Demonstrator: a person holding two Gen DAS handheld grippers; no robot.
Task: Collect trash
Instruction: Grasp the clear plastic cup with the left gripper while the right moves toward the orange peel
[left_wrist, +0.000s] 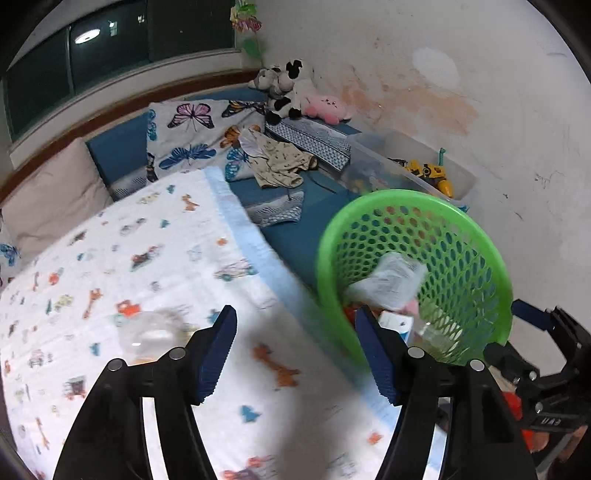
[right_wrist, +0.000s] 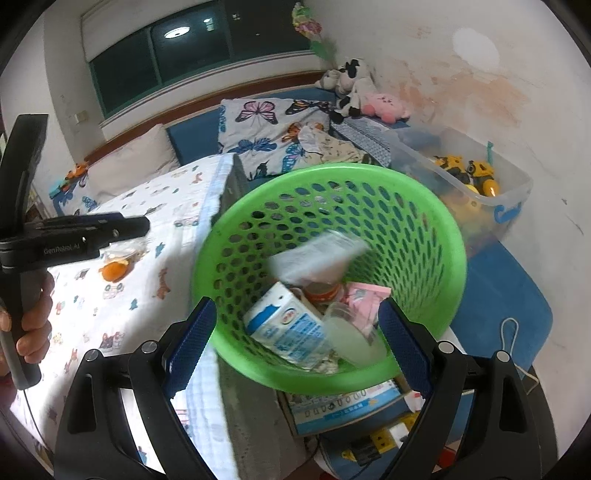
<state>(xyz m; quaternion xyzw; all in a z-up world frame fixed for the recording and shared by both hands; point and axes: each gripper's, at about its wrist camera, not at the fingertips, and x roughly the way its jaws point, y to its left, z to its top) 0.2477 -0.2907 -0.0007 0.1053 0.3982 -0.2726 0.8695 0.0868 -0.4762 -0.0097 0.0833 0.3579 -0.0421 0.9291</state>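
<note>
Bedding fills most of both views: a white blanket (left_wrist: 155, 258) printed with small animals and vehicles lies over the bed, with a blue mattress (left_wrist: 291, 236) showing beside it; a butterfly pillow (left_wrist: 192, 136) and a plain pillow (left_wrist: 51, 195) rest against the wooden frame under the dark window (left_wrist: 110, 48); stuffed toys (left_wrist: 288, 88), one cow-patterned and one pink, sit in the corner by the stained wall; a clear plastic bin (right_wrist: 509, 184) near the wall holds yellow toy vehicles.

A green perforated basket (right_wrist: 424, 236) stands tilted at the blanket's edge, its mouth turned toward the cameras; inside it lie a blue and white milk carton (right_wrist: 288, 321), a crumpled white wrapper (right_wrist: 317, 254), a pink packet (right_wrist: 365, 299), a small clear cup (right_wrist: 347, 325) and a jar with an orange label (right_wrist: 325, 291).

The left gripper (left_wrist: 295, 354) hovers over the blanket just beside the basket, jaws spread wide and holding nothing; a blurred clear wrapper with something orange (right_wrist: 118, 266) lies on the blanket just past it. The right gripper (right_wrist: 295, 339) faces the basket's mouth, jaws wide apart on either side of the near rim, grasping nothing; a printed booklet (right_wrist: 343, 410) lies below the basket.
</note>
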